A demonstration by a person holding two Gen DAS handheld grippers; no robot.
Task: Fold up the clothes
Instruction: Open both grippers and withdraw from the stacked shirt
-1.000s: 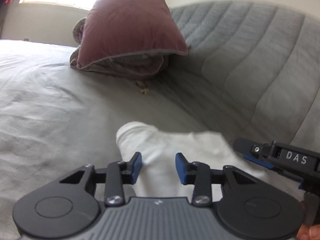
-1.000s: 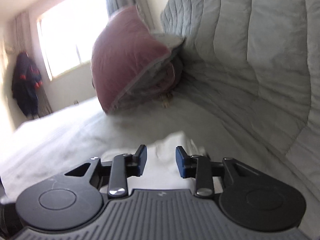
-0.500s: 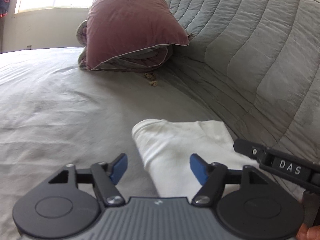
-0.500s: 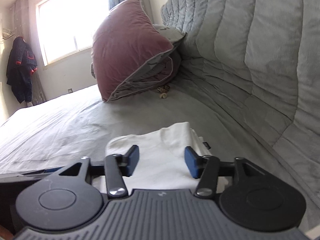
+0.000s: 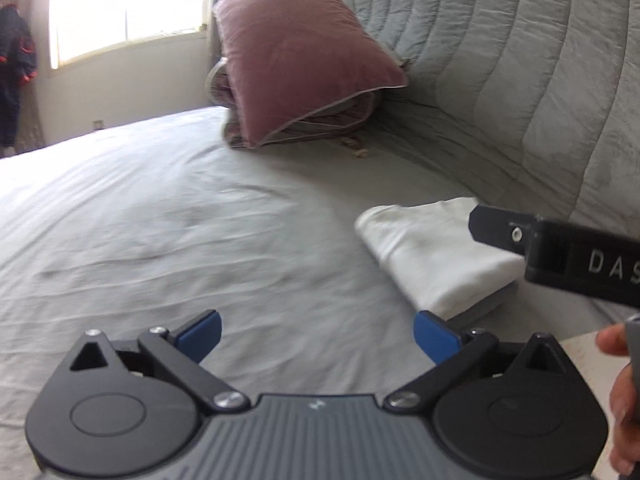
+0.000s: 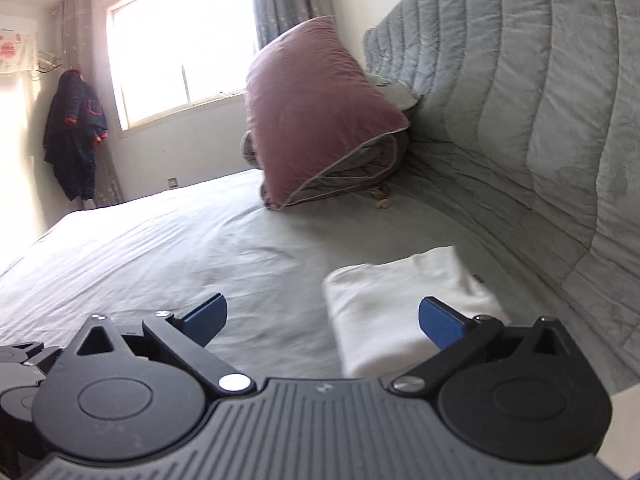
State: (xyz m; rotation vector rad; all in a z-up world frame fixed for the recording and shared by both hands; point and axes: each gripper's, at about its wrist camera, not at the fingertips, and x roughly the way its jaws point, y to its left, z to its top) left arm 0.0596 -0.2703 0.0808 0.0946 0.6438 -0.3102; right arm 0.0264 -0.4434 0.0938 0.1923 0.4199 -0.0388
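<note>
A folded white garment (image 5: 428,248) (image 6: 396,304) lies on the grey bed sheet (image 5: 200,232), close to the quilted grey headboard cover (image 5: 540,80). My left gripper (image 5: 318,334) hovers over bare sheet to the garment's left; its jaws are opening wide and nothing is between them. My right gripper (image 6: 324,320) is drawn back from the garment with its jaws opening wide. The garment lies beyond the right fingertip (image 6: 440,322), untouched. The right gripper's black body (image 5: 568,256) crosses over the garment's right end in the left wrist view.
A mauve pillow (image 5: 296,56) leans on a folded quilt (image 6: 360,172) at the bed's far end. A small brown object (image 5: 358,148) lies beside it. A dark jacket (image 6: 76,136) hangs by the bright window (image 6: 180,48). A hand (image 5: 624,396) shows at the right edge.
Both grippers let go of the white garment, spread their jaws from narrow to wide, and pulled back and up. The garment stays folded on the bed, now off to the right.
</note>
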